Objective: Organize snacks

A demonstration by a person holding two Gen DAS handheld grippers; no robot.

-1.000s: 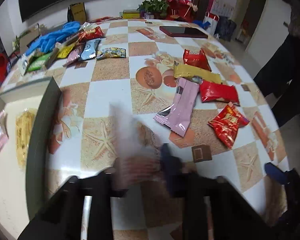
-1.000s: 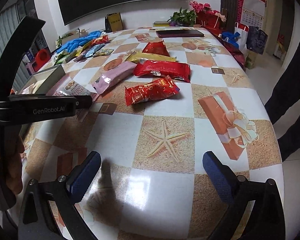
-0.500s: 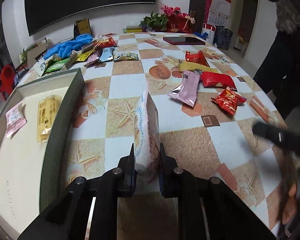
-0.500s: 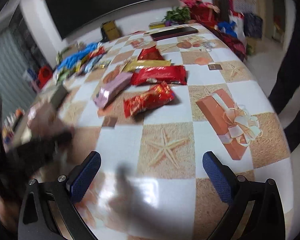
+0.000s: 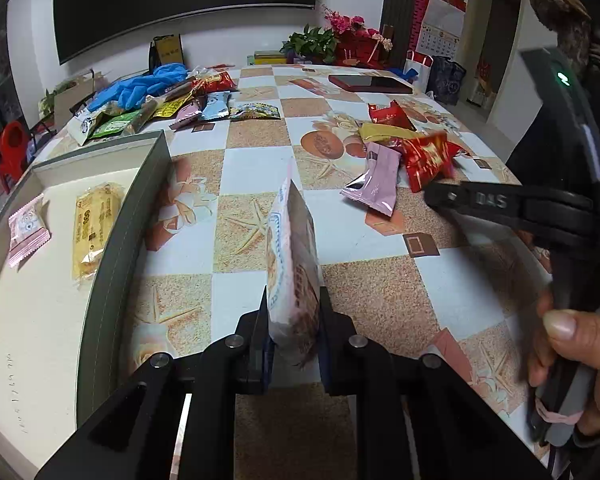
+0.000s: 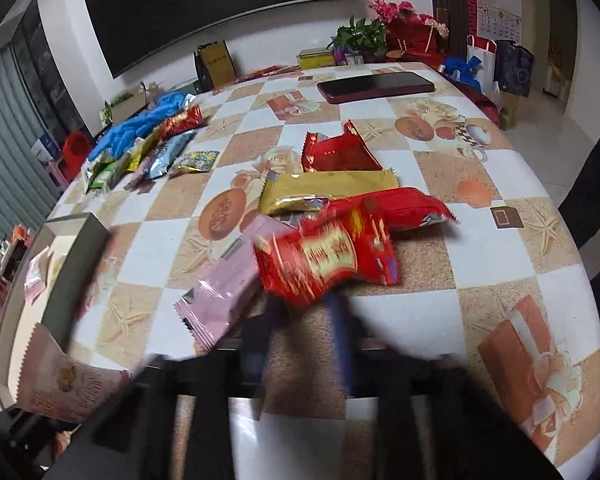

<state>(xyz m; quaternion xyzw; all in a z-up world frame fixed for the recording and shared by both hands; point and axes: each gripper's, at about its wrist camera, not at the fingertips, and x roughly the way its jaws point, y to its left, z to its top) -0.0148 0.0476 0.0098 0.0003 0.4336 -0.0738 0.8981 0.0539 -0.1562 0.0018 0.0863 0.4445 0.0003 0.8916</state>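
My left gripper (image 5: pixel 292 304) is shut on a pink-and-white snack pouch (image 5: pixel 292 248) held upright on edge above the table, just right of the grey-walled box (image 5: pixel 140 208). That box holds a pink packet (image 5: pixel 28 228) and a yellow packet (image 5: pixel 94 228). My right gripper (image 6: pixel 300 304) is blurred; its jaws are closing on a red-and-gold snack packet (image 6: pixel 328 260), which sits between them. In the left wrist view that red packet (image 5: pixel 428 158) hangs at the right gripper's tip (image 5: pixel 432 196), beside a pink packet (image 5: pixel 374 184).
A gold packet (image 6: pixel 328 192), a long red packet (image 6: pixel 404 204) and another red one (image 6: pixel 340 152) lie behind the held one. Several snacks (image 6: pixel 160 148) and blue gloves (image 6: pixel 140 128) are piled far left. A dark red flat case (image 6: pixel 376 86) lies at the back.
My right gripper moved forward to the red-and-gold packet and its wide-open jaws came together on it. The left gripper keeps its pouch and has shifted slightly towards the box.
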